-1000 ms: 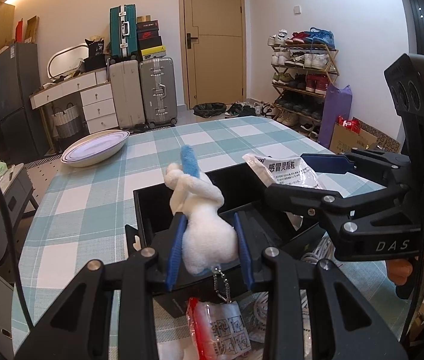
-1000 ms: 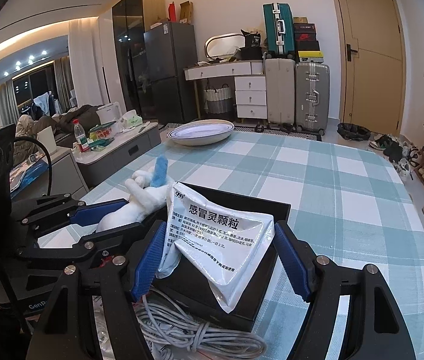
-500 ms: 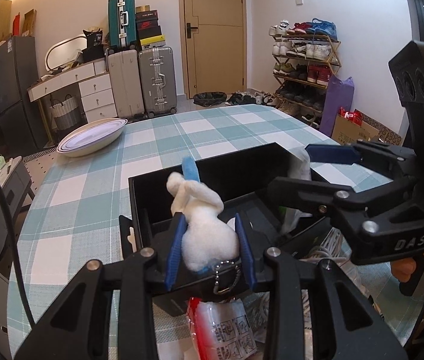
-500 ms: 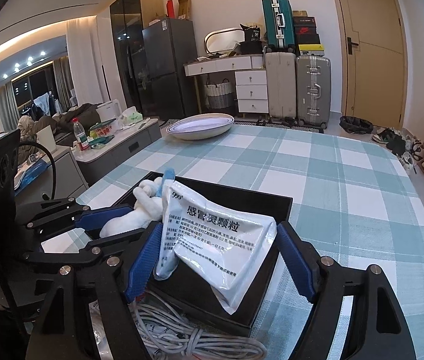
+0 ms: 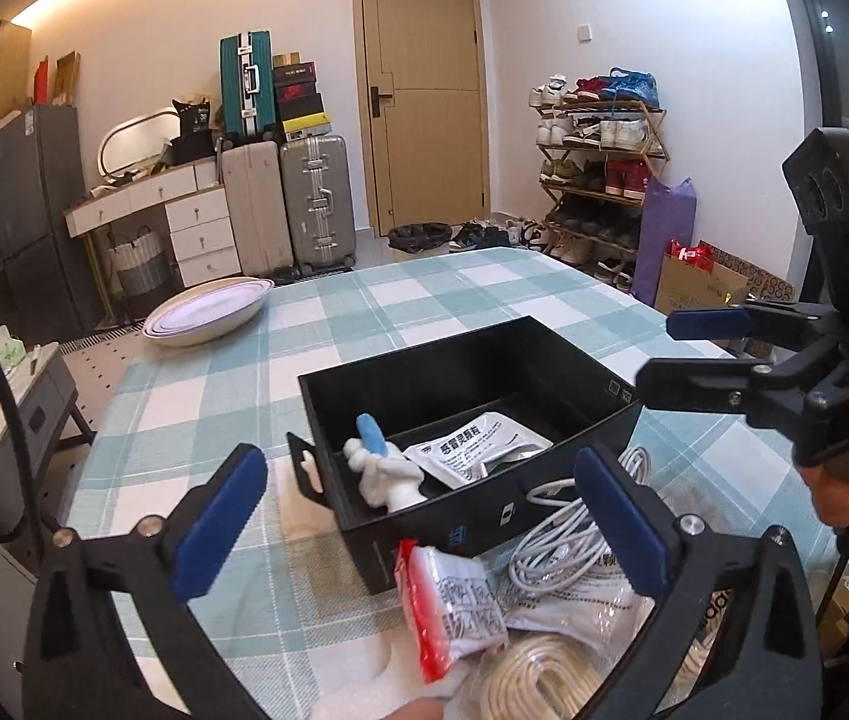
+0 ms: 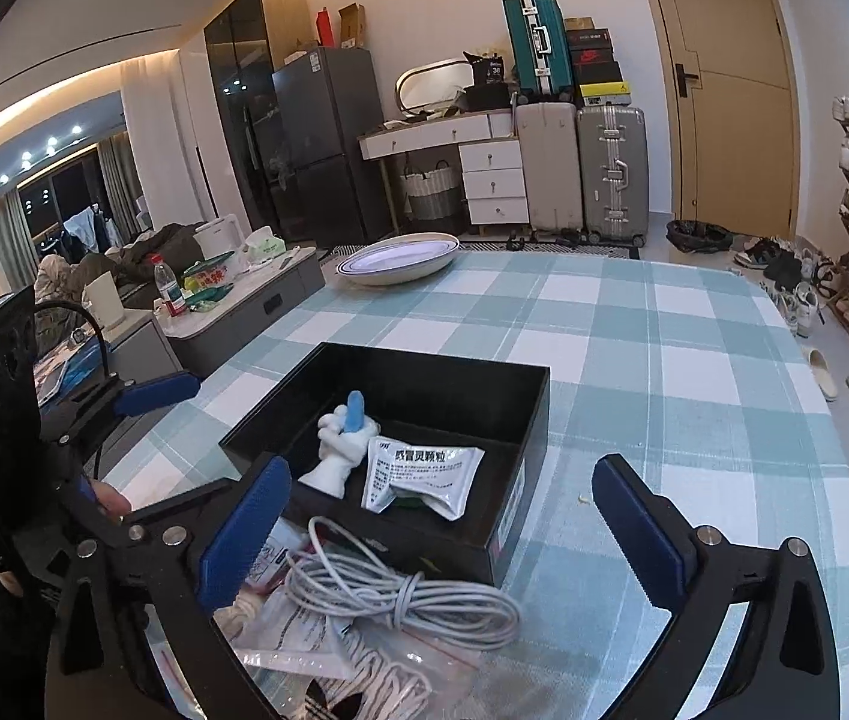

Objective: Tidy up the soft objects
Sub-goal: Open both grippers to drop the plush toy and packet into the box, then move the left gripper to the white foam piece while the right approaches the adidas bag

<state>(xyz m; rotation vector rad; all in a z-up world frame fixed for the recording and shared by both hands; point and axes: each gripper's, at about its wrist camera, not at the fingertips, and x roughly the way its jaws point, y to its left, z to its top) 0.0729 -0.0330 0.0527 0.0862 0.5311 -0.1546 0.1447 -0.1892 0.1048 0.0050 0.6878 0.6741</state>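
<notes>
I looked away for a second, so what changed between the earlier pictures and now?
Both grippers let go. The left gripper has just opened, leaving the white plush toy with a blue ear in the black box. The right gripper has just opened too, leaving the silver medicine sachet beside the toy. Both pulled back. The box, white cable coil and plate stayed put.

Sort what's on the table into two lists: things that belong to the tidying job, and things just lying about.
Part of the job:
black box
white plush toy
medicine sachet
coiled white cable
red-edged packet
rope coil

Lying about:
white dish
checked tablecloth
</notes>
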